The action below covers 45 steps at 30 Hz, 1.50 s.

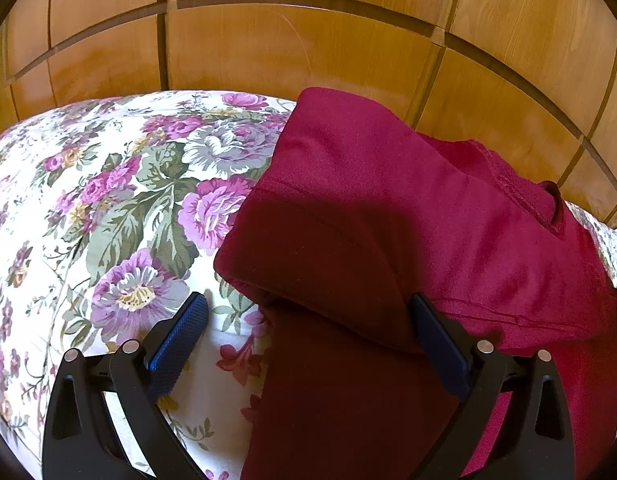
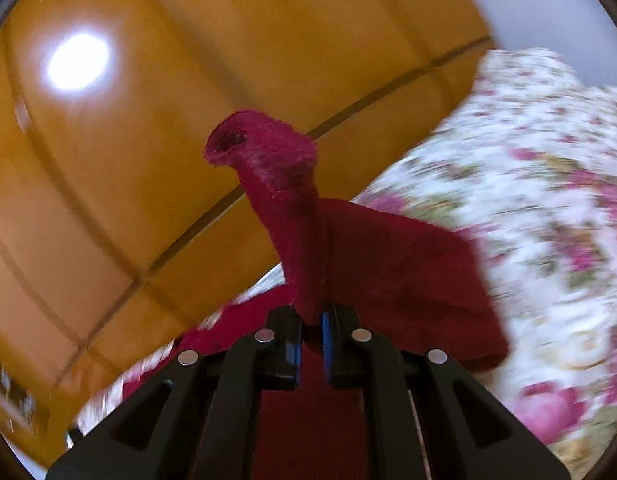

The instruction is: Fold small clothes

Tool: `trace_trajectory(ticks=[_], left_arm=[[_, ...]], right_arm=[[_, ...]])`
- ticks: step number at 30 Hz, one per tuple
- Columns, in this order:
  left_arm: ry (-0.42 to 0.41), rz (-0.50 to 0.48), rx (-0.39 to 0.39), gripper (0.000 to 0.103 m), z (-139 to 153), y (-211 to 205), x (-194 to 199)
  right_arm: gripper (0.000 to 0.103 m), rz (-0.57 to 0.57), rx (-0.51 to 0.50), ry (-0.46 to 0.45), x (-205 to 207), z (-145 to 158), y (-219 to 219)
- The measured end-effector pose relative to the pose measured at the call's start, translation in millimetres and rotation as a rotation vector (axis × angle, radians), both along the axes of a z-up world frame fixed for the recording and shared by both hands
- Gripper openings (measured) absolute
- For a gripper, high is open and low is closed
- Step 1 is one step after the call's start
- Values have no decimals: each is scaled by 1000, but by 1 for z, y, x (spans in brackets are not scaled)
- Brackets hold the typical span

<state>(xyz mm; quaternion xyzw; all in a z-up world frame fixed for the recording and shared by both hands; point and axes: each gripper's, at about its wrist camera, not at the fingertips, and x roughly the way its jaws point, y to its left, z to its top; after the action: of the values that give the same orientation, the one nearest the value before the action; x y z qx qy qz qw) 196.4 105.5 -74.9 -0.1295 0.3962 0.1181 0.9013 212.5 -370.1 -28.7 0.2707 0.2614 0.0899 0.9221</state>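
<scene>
A dark red garment lies partly folded on a floral bedspread. My left gripper is open just above it; the left finger is over the bedspread, the right finger rests on the red cloth, and a folded edge lies between them. My right gripper is shut on a bunched part of the red garment, which sticks up past the fingers with an open sleeve-like end. The right wrist view is motion-blurred.
A wooden panelled wardrobe stands right behind the bed and fills the upper part of both views. The floral bedspread spreads to the right in the right wrist view.
</scene>
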Motion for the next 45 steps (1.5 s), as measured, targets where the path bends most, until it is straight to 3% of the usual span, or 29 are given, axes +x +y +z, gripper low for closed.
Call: trace_trajectory(ticks=[5, 8, 9, 10, 11, 13, 14, 17, 22, 29, 34, 38, 41, 45], left_arm=[[-2, 2, -22, 99, -1, 2, 0], [-2, 1, -29, 99, -1, 3, 0], [-2, 0, -35, 99, -1, 3, 0], [-2, 0, -39, 99, -1, 4, 0], [-2, -1, -43, 99, -1, 4, 1], [-1, -3, -51, 99, -1, 5, 1], [-6, -4, -64, 99, 0, 7, 0], [-40, -5, -113, 99, 5, 13, -5], [-179, -33, -202, 99, 42, 16, -30], [-258, -211, -294, 99, 83, -32, -38], [-175, -349, -335, 98, 74, -76, -21], [-62, -404, -447, 80, 56, -105, 5], [-8, -408, -453, 70, 48, -125, 24], [64, -428, -433, 70, 36, -155, 55]], right_arm=[[7, 170, -81, 44, 20, -30, 70], [14, 231, -126, 112, 28, -54, 96], [25, 242, -139, 133, 32, -60, 100], [46, 252, -144, 152, 32, -62, 104], [53, 262, -131, 151, 31, -62, 104], [77, 233, -121, 128, 22, -56, 96], [82, 214, -117, 123, 21, -53, 84], [84, 155, -115, 131, 7, -51, 68], [95, 39, -131, 177, -18, -45, 46], [100, -149, -188, 297, -35, -60, 25], [101, -280, -142, 357, -46, -72, -4], [101, -279, -105, 351, -48, -77, -12], [101, -280, -140, 366, -44, -76, -8], [101, -271, -161, 387, -40, -77, -5]])
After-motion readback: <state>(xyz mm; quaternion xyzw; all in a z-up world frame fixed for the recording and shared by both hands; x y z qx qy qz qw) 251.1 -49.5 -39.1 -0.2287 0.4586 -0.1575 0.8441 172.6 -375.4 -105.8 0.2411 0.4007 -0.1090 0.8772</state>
